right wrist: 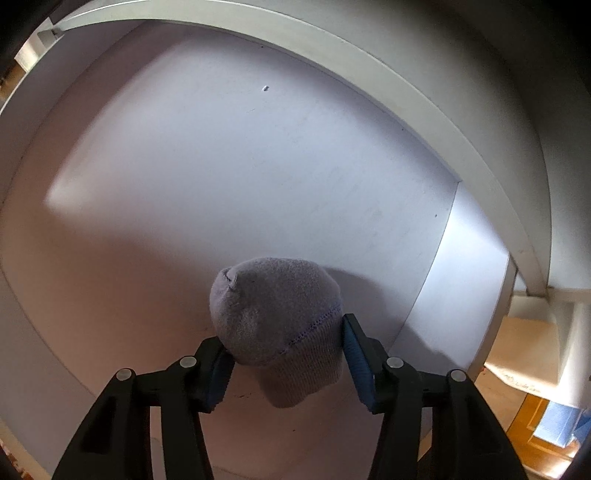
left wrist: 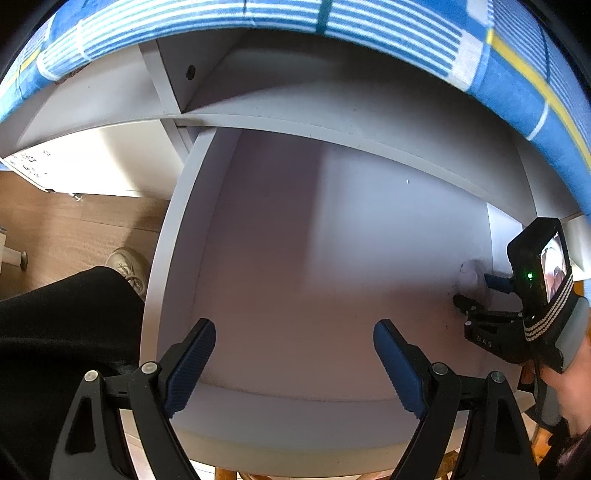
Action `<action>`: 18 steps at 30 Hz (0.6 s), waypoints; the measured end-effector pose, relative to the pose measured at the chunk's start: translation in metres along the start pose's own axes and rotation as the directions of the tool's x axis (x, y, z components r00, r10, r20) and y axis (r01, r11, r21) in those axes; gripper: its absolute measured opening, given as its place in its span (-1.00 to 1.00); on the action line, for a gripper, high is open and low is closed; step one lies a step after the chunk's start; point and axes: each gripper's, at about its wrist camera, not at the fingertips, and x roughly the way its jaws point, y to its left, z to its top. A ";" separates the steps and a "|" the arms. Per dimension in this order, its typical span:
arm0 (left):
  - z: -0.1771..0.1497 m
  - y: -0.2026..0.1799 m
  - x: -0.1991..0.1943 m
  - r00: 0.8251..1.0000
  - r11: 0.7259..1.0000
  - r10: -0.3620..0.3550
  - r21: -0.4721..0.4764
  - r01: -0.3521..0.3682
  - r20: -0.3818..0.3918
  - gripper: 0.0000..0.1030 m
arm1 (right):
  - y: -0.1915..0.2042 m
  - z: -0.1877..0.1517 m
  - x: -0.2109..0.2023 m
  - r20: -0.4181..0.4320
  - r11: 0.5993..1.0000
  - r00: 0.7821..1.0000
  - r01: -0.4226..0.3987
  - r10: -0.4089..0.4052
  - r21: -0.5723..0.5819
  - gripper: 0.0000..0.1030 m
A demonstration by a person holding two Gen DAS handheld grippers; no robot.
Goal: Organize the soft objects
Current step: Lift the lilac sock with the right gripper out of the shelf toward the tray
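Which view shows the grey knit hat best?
The right wrist view: the grey knit hat fills the centre, held between the pads of the right gripper above the white shelf. The left wrist view shows only a pale sliver of it beyond that gripper, at the far right.

Soft daylight, shadows, fisheye-warped edges

Soft knitted sock point(right wrist: 277, 325), lilac and fuzzy, ribbed at the cuff. Smooth matt grey shelf point(left wrist: 332, 229), woven striped cloth point(left wrist: 369, 26) above. Ribbed blue rubbery fingers point(left wrist: 397, 369), wood-grain floor point(left wrist: 74, 229).
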 end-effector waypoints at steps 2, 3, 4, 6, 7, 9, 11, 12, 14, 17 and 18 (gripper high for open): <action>0.000 0.000 -0.001 1.000 1.000 0.002 0.004 -0.002 0.004 0.71 | -0.003 -0.004 0.005 -0.006 1.000 1.000 -0.018 0.018 0.014 0.03; 0.000 0.000 -0.001 1.000 1.000 0.004 0.005 -0.004 0.006 0.71 | -0.009 -0.007 0.011 -0.008 0.999 1.000 -0.027 0.027 0.024 0.03; 0.000 0.000 -0.002 1.000 1.000 0.005 0.006 -0.005 0.007 0.71 | -0.011 -0.007 0.011 -0.011 0.999 0.999 -0.035 0.035 0.032 0.02; 0.000 0.000 -0.003 1.000 1.000 0.004 0.005 -0.004 0.011 0.71 | -0.012 -0.008 0.009 -0.020 0.997 0.998 -0.053 0.054 0.051 0.02; 0.000 0.000 -0.004 1.000 1.000 0.006 0.006 -0.006 0.013 0.71 | -0.014 -0.009 0.009 -0.024 0.996 0.998 -0.062 0.064 0.060 0.01; 0.000 0.001 -0.004 1.000 1.000 0.007 0.009 -0.008 0.017 0.71 | -0.019 -0.009 0.010 -0.032 0.992 0.995 -0.090 0.093 0.085 -0.01; 0.000 0.000 -0.004 1.000 1.000 0.009 0.012 -0.010 0.019 0.71 | -0.024 -0.013 0.012 -0.038 0.986 0.991 -0.122 0.127 0.113 -0.01; 0.001 0.001 -0.004 1.000 1.000 0.010 0.014 -0.011 0.020 0.71 | -0.032 -0.013 0.015 -0.038 0.983 0.990 -0.133 0.139 0.124 -0.01; 0.001 0.001 -0.004 1.000 1.000 0.010 0.016 -0.011 0.022 0.71 | -0.036 -0.014 0.011 -0.035 0.975 0.985 -0.164 0.171 0.153 -0.02; 0.001 0.002 -0.005 1.000 1.000 0.013 0.018 -0.014 0.027 0.71 | -0.045 -0.017 0.003 -0.022 0.957 0.976 -0.209 0.217 0.200 -0.02; 0.001 0.003 -0.005 1.000 1.000 0.014 0.018 -0.015 0.028 0.71 | -0.049 -0.019 0.002 -0.017 0.949 0.971 -0.227 0.237 0.220 -0.02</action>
